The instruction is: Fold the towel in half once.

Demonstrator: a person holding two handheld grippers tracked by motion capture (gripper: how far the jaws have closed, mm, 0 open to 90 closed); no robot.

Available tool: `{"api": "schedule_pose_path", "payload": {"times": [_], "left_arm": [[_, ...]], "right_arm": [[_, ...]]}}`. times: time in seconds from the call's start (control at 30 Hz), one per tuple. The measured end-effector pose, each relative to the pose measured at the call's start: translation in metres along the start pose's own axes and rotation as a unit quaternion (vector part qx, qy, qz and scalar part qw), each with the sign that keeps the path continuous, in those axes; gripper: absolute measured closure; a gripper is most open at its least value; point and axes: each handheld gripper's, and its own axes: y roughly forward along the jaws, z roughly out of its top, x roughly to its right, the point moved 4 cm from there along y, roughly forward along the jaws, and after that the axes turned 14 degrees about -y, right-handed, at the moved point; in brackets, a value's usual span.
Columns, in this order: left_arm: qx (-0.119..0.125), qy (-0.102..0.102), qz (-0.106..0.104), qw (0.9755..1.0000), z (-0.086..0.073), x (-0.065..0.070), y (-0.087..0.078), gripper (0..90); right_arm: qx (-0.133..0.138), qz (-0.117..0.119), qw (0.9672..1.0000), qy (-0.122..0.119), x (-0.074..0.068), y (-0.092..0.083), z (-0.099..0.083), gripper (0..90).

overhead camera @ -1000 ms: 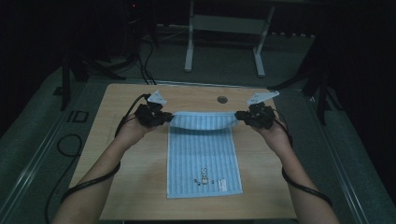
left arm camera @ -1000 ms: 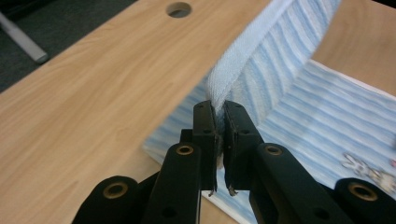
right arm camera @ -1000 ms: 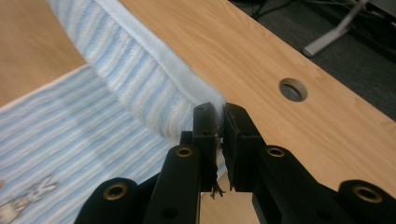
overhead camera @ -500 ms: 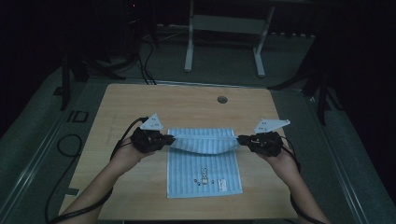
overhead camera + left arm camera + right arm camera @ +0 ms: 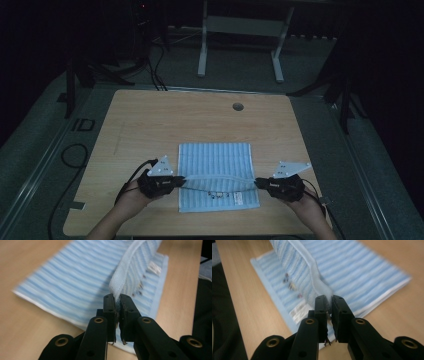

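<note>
A light blue striped towel (image 5: 215,160) lies on the wooden table (image 5: 150,125), its far edge lifted and carried over toward the near edge. My left gripper (image 5: 182,181) is shut on the left corner of that lifted edge (image 5: 117,286), the cloth pinched between the black jaws. My right gripper (image 5: 258,183) is shut on the right corner (image 5: 322,290). The held edge (image 5: 220,181) stretches between the two grippers, just above the towel's near part. A small print and a white label (image 5: 298,310) show near the towel's near edge.
A round hole (image 5: 238,106) sits in the table near its far edge. Cables (image 5: 70,155) trail off the left side onto the floor. A white metal frame (image 5: 240,30) stands beyond the table. The person's forearms enter from the bottom.
Both grippers have come from the far part of the table toward the near edge, and lower, carrying the towel's far edge over the rest of the towel.
</note>
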Motion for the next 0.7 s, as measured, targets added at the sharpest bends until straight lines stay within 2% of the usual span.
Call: {"api": "schedule_pose_path", "payload": {"times": [0.03, 0.1, 0.17, 0.23, 0.33, 0.4, 0.47, 0.5, 0.57, 0.6, 0.63, 0.7], "left_arm": [[0.001, 0.001, -0.001, 1.0000, -0.004, 0.001, 0.001, 84.8], [-0.005, -0.003, -0.009, 0.9999, -0.011, 0.002, 0.005, 84.8], [-0.007, -0.003, -0.002, 1.0000, -0.018, 0.001, 0.007, 84.6], [-0.008, -0.011, -0.006, 0.9999, -0.024, 0.000, 0.008, 84.3], [-0.021, -0.011, -0.009, 0.9997, -0.031, 0.001, 0.010, 83.3], [-0.034, -0.009, -0.012, 0.9993, -0.036, 0.004, 0.012, 79.8], [-0.047, -0.004, -0.018, 0.9987, -0.040, 0.007, 0.013, 72.6], [-0.053, -0.005, -0.027, 0.9982, -0.042, 0.010, 0.014, 69.9], [-0.062, 0.000, -0.034, 0.9975, -0.045, 0.015, 0.013, 62.9], [-0.068, -0.005, -0.039, 0.9969, -0.046, 0.017, 0.012, 58.6], [-0.070, -0.002, -0.037, 0.9968, -0.048, 0.018, 0.012, 55.4], [-0.075, -0.008, -0.044, 0.9962, -0.051, 0.021, 0.010, 54.7]], "right_arm": [[-0.005, 0.011, 0.9999, 0.006, -0.005, 0.005, -0.007, 82.4], [-0.007, 0.012, 0.9999, 0.009, -0.008, 0.008, -0.013, 82.4], [-0.004, 0.021, 0.9997, 0.016, -0.010, 0.009, -0.019, 81.9], [-0.003, 0.018, 0.9998, 0.011, -0.012, 0.008, -0.022, 81.8], [-0.004, 0.019, 0.9997, 0.018, -0.016, 0.007, -0.029, 79.6], [-0.005, 0.028, 0.9992, 0.030, -0.019, 0.007, -0.034, 76.7], [-0.006, 0.032, 0.9987, 0.039, -0.024, 0.007, -0.039, 73.8], [-0.007, 0.038, 0.9983, 0.043, -0.027, 0.008, -0.042, 72.8], [-0.013, 0.036, 0.9981, 0.048, -0.030, 0.008, -0.048, 70.7], [-0.013, 0.041, 0.9976, 0.055, -0.032, 0.007, -0.051, 69.6], [-0.016, 0.038, 0.9975, 0.058, -0.032, 0.007, -0.053, 69.5], [-0.016, 0.039, 0.9971, 0.064, -0.033, 0.006, -0.056, 68.6]]}}
